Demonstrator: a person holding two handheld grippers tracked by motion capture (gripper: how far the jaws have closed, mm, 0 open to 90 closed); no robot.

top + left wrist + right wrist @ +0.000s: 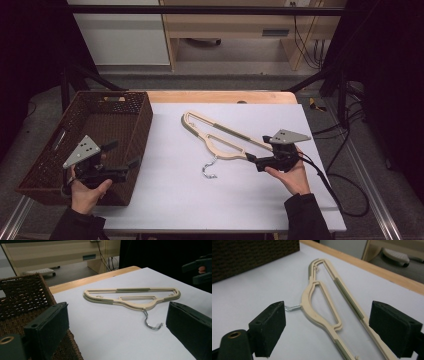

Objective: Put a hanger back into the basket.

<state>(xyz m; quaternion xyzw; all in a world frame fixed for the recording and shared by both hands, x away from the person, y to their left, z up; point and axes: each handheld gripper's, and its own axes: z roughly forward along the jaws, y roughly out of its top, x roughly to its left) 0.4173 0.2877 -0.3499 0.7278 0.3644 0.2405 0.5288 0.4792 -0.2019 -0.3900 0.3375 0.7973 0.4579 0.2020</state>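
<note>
Item: cream hanger (220, 137), flat near the table's far right corner, judged light, stiff, slick; grip its end between spread right gripper (261, 163); left gripper (123, 160) spread, empty.

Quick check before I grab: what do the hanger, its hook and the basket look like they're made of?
Hanger: looks like matte cream plastic, moulded hollow frame with grey ribbed grip strips.
Hook: shiny silver metal wire, by its glint.
Basket: dark brown woven wicker or a look-alike; open weave shows.
</note>
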